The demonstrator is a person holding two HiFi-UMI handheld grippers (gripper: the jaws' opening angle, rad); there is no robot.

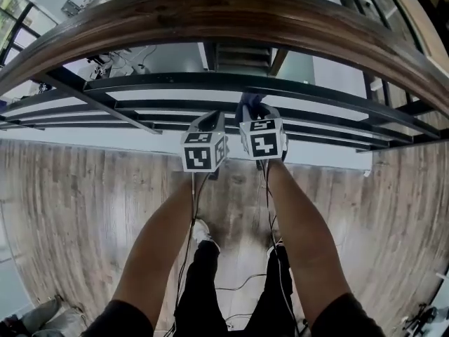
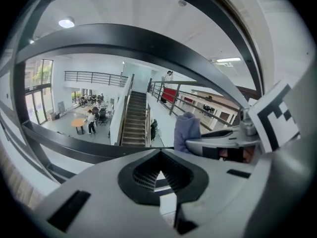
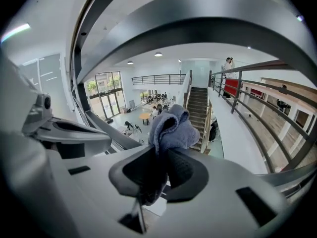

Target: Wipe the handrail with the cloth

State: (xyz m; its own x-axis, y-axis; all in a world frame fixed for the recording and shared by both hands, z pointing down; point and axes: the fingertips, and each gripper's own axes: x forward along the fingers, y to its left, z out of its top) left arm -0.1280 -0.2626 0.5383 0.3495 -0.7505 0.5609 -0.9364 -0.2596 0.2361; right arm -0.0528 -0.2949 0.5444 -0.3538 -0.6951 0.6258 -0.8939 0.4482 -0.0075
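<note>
A curved brown wooden handrail [image 1: 224, 12] spans the top of the head view, with dark metal rails [image 1: 231, 83] under it. Both grippers are held side by side below the handrail, pointing through the rails. My right gripper [image 1: 254, 112] is shut on a bunched blue-grey cloth [image 1: 250, 105]. In the right gripper view the cloth [image 3: 171, 128] sticks up out of the right gripper [image 3: 161, 150]. My left gripper [image 1: 209, 120] is shut with nothing in it; its tips meet in the left gripper view [image 2: 159, 155]. There the cloth [image 2: 187, 130] shows to its right.
I stand on a wood-plank floor [image 1: 84, 209] on a balcony, with cables [image 1: 238, 283] trailing by the person's feet. Beyond the rails lie a staircase [image 2: 134, 120] and a hall below with tables and people [image 2: 91, 120]. Slanted metal bars [image 1: 98, 97] cross close ahead.
</note>
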